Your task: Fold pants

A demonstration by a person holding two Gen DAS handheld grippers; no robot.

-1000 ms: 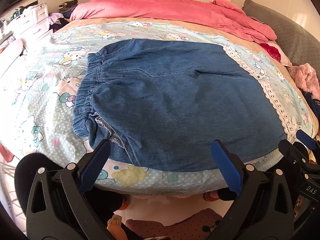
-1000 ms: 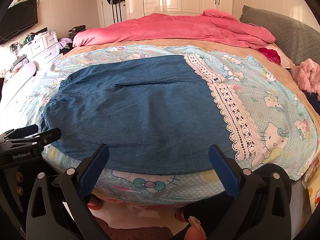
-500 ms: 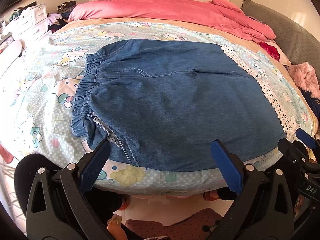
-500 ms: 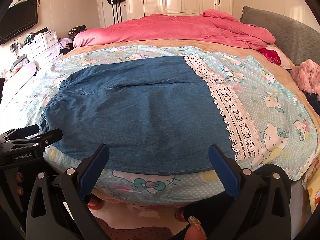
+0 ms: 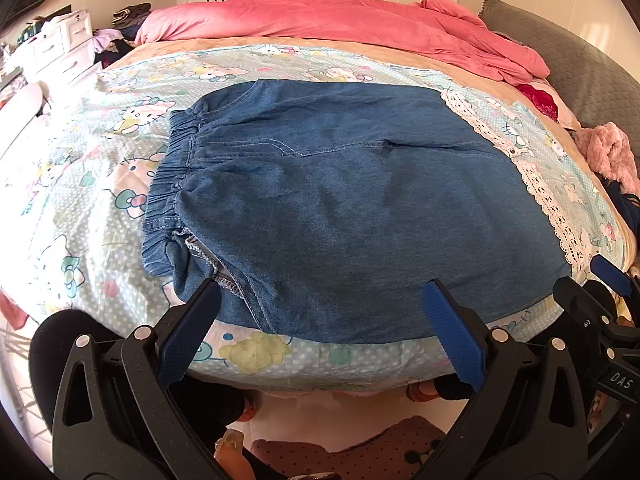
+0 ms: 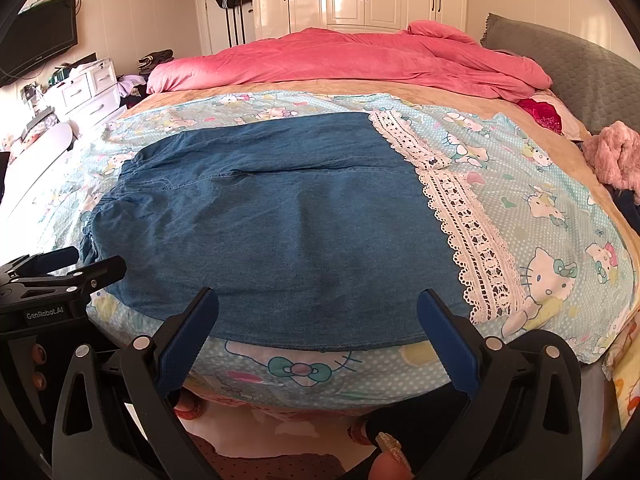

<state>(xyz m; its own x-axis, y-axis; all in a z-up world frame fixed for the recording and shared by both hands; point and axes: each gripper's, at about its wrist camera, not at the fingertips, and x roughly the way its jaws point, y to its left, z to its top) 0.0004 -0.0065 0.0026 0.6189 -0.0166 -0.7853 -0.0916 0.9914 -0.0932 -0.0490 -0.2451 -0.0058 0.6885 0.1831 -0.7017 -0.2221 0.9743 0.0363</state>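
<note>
Little has moved since a second ago: my left gripper [image 5: 320,312] has edged closer to the elasticated waistband [image 5: 168,184] of the blue denim lace-hemmed pants [image 5: 340,208], spread flat on the cartoon-print bedsheet [image 5: 80,168] for folding. My right gripper [image 6: 318,320] hovers near the lace hem [image 6: 472,240]. Both pairs of fingers gape apart, holding nothing.

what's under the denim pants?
The denim pants lie on the cartoon-print sheet. Their lace hem rests on it too. Whatever is beneath the covered patch is hidden.
</note>
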